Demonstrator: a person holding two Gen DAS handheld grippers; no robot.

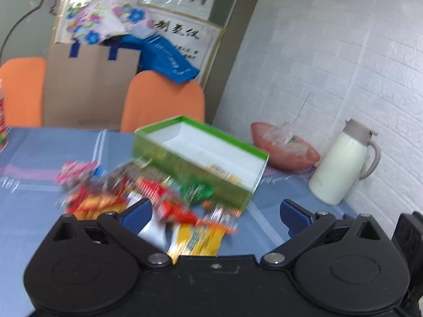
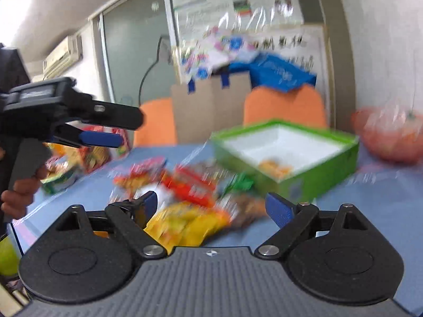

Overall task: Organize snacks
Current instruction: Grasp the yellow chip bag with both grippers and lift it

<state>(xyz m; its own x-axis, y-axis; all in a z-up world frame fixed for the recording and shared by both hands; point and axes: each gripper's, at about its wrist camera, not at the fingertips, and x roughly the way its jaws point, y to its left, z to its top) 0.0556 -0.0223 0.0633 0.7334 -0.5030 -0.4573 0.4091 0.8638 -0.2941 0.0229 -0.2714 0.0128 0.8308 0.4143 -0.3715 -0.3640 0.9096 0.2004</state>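
Your left gripper [image 1: 215,212] is spread wide w/ nothing held, snack packets [image 1: 148,198] piled on the blue tablecloth [image 1: 31,211] just left of the green box [image 1: 201,155], a few inside it, and your right gripper [image 2: 211,207] also wide, empty.

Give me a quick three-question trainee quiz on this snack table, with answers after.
1. True or false: the green box holds most of the snacks.
2. The white jug stands: A) inside the box, B) on the table near the wall, C) on a chair.
3. What lies between the right gripper fingers?

Key: 1 false, nearly all lie loose in the snack pile; 2 B; 3 nothing gripped, it is open above a yellow packet.
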